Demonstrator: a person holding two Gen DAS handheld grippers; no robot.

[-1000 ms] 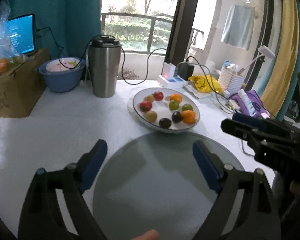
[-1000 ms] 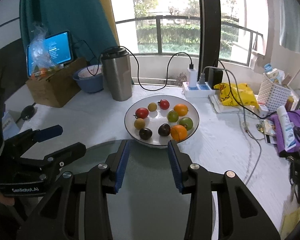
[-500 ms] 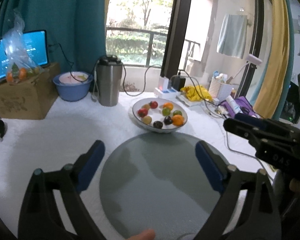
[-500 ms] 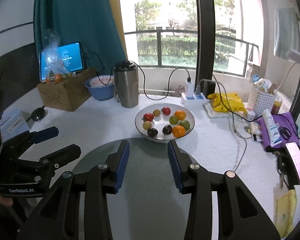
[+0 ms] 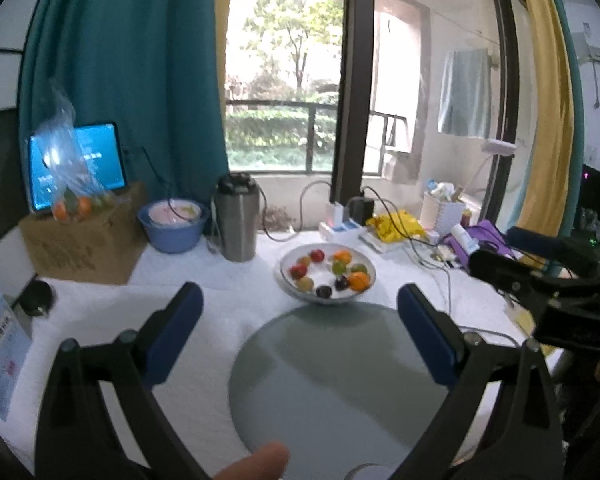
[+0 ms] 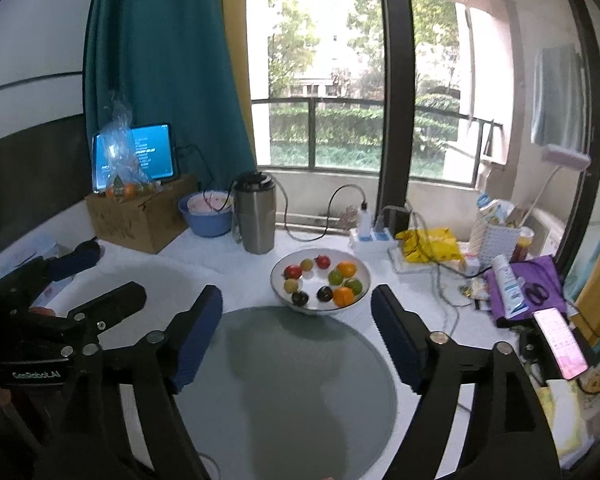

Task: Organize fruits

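Observation:
A white bowl (image 5: 327, 301) (image 6: 313, 280) holding several small red, orange, green, yellow and dark fruits stands mid-table. Just in front of it lies a round grey disc (image 5: 340, 380) (image 6: 292, 380). My left gripper (image 5: 299, 294) hovers over the disc, well short of the bowl, open wide and empty. My right gripper (image 6: 297, 294) hangs beside it over the same disc; its jaws are opening with nothing between them. Each gripper shows in the other's view, the right gripper (image 5: 498, 248) at the right edge and the left gripper (image 6: 112, 276) at the left edge.
Behind the bowl stand a steel tumbler (image 6: 255, 216) and a blue basin (image 6: 206, 216). A cardboard box (image 6: 140, 216) carries a bag of fruit and a tablet. Cables, a power strip (image 6: 374, 236), a yellow bag, a white basket and a phone (image 6: 560, 344) crowd the right.
Both grippers have drawn back and up from the bowl, which now looks smaller and farther. The right jaws have spread from narrow to wide. The left jaws widened slightly.

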